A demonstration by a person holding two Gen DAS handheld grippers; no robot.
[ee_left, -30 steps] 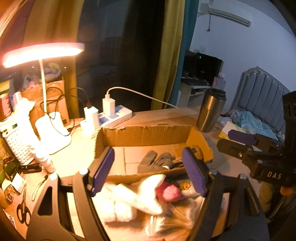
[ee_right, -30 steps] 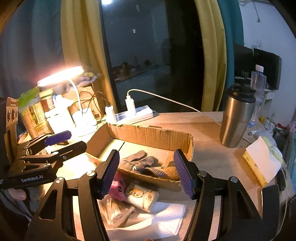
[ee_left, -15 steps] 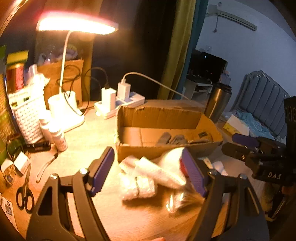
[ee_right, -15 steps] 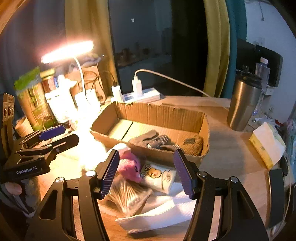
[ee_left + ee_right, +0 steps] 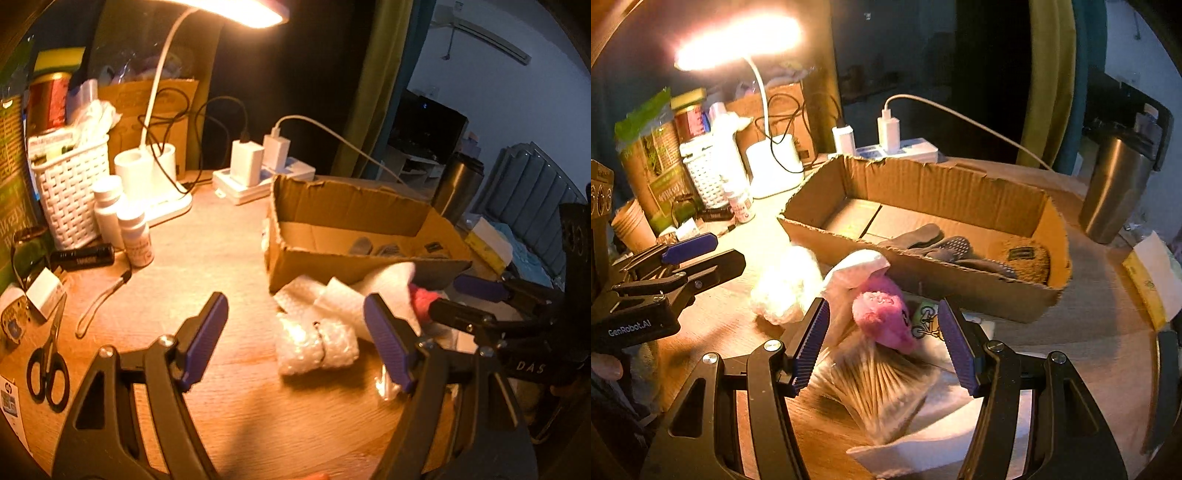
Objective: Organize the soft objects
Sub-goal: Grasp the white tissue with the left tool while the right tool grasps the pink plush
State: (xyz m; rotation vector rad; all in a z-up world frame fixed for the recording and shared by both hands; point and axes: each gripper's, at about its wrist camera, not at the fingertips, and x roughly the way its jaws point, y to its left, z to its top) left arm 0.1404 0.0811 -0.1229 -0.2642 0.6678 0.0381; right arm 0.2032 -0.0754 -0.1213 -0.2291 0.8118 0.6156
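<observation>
Nearest in the right wrist view: right gripper (image 5: 882, 343) standing wide, holding nothing, its blue ribbed pads (image 5: 811, 347) spreading on both sides of a pink plush toy (image 5: 882, 317). Lying under the pads, a clear pack of cotton swabs (image 5: 875, 384) on white tissue sheets (image 5: 934, 439). Leaning against the plush from behind, a white folded cloth (image 5: 855, 269); just beside it on the left, a crumpled white wad (image 5: 786, 284) glowing under the light. Peeking out at the right of the plush, a small printed pouch (image 5: 925, 321), mostly hidden.

Nearest in the left wrist view: left gripper (image 5: 295, 339) also gaping wide and empty above the wooden desk (image 5: 207, 266). Lying between its pads, nearer the right one, a roll of bubble wrap (image 5: 314, 343). Resting off to the left, black scissors (image 5: 48, 362), a black flashlight (image 5: 83, 255) and two small white bottles (image 5: 122, 221).

Farther back: sitting just behind the soft pile, a shallow cardboard box (image 5: 960, 188), holding dark dotted gloves (image 5: 945, 247) and a brown fuzzy item (image 5: 1027, 254) at its right end. Standing well apart to the right, a steel tumbler (image 5: 1115, 188). Standing behind the box, a white power strip (image 5: 901, 147) with chargers, then a white woven basket (image 5: 70, 192) and a lit desk lamp (image 5: 768, 158) at the far left.
</observation>
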